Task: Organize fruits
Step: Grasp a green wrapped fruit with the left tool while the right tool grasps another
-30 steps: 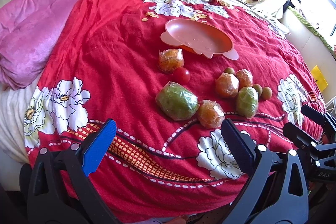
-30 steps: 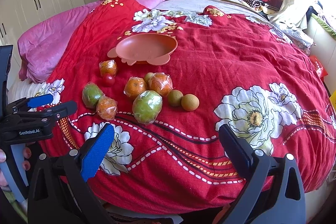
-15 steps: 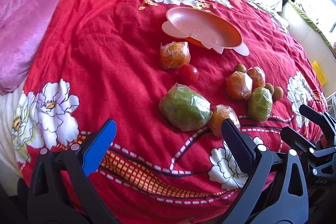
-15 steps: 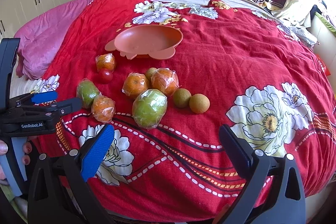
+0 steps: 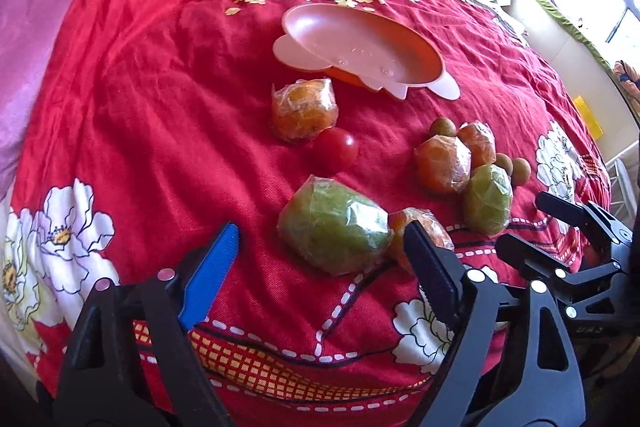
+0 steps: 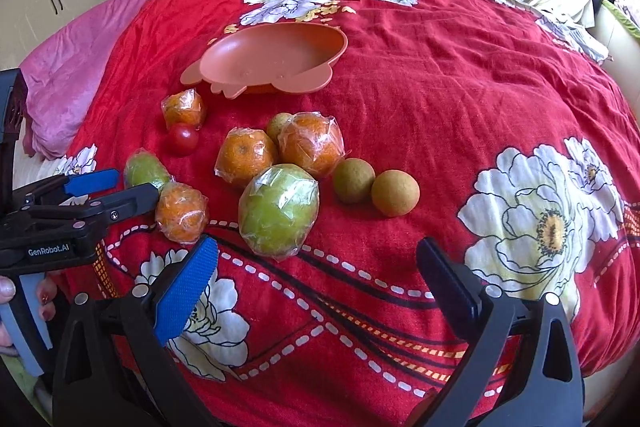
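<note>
Fruits lie loose on the red bedspread (image 6: pixel 440 75), none yet in the empty pink dish (image 6: pixel 272 61).

Approach step: the left gripper (image 5: pixel 320 251) has just been narrowing its fingers, though they remain apart, nothing pressed, with the wrapped green fruit (image 5: pixel 334 229) just ahead. The right gripper (image 6: pixel 320 267) stands wide, empty. Next it must straddle that fruit, close gently on the slippery film, then carry to the dish.
</note>
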Demonstrator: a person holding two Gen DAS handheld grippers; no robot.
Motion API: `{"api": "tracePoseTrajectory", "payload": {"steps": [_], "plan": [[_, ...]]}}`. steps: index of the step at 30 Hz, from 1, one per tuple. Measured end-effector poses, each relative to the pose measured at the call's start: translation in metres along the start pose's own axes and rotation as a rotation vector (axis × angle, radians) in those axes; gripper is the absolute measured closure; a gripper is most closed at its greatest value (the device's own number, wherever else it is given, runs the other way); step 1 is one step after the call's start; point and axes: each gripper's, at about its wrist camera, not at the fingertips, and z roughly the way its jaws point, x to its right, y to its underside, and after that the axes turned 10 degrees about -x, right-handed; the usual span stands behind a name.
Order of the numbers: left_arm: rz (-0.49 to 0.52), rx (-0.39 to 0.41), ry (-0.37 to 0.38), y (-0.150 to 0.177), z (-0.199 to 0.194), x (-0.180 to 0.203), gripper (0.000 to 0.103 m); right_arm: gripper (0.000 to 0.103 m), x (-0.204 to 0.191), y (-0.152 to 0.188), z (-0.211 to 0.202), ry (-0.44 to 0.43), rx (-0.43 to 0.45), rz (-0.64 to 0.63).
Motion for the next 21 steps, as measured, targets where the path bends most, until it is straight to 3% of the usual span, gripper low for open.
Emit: {"api": "tracePoseTrajectory", "payload": {"steps": [5, 7, 8, 21], "plan": [[0.004, -0.006, 0.031, -0.004, 0.003, -0.007, 0.037, 0.006, -0.006, -0.004, 0.004, -0.023, -0.006, -0.018], [0.004, -0.011, 0.052, -0.005, 0.003, -0.011, 0.038, 0.014, -0.008, -0.005, 0.005, -0.026, -0.009, -0.025], [0.007, -0.010, 0.062, -0.005, 0.003, -0.012, 0.039, 0.024, -0.009, -0.006, 0.007, -0.028, -0.012, -0.028], [0.044, -0.012, 0.068, -0.003, 0.006, -0.010, 0.041, 0.055, -0.015, -0.016, 0.017, -0.039, -0.021, -0.058]]}}
